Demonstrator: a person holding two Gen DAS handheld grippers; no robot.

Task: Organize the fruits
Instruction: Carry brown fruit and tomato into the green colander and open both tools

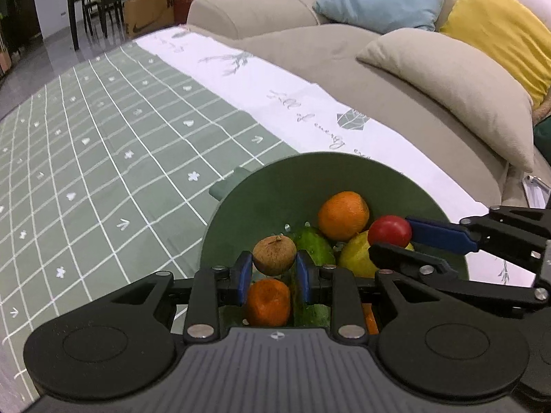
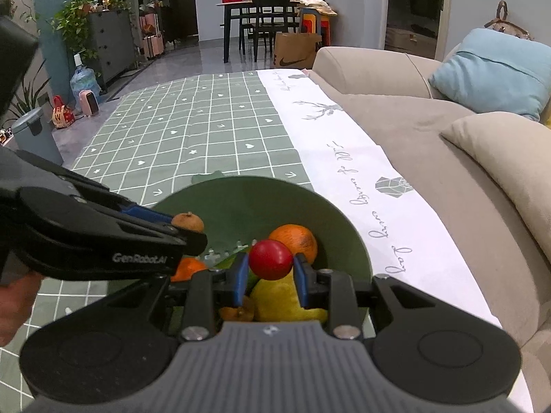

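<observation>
Now, with our left gripper clamped on the brown fruit and our right gripper clamped on the red fruit, both above the green bowl, we should lower them gently before releasing.

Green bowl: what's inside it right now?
Inside the green bowl: oranges, a cucumber, a yellow fruit. The grippers and their held fruits hide the bottom.
</observation>
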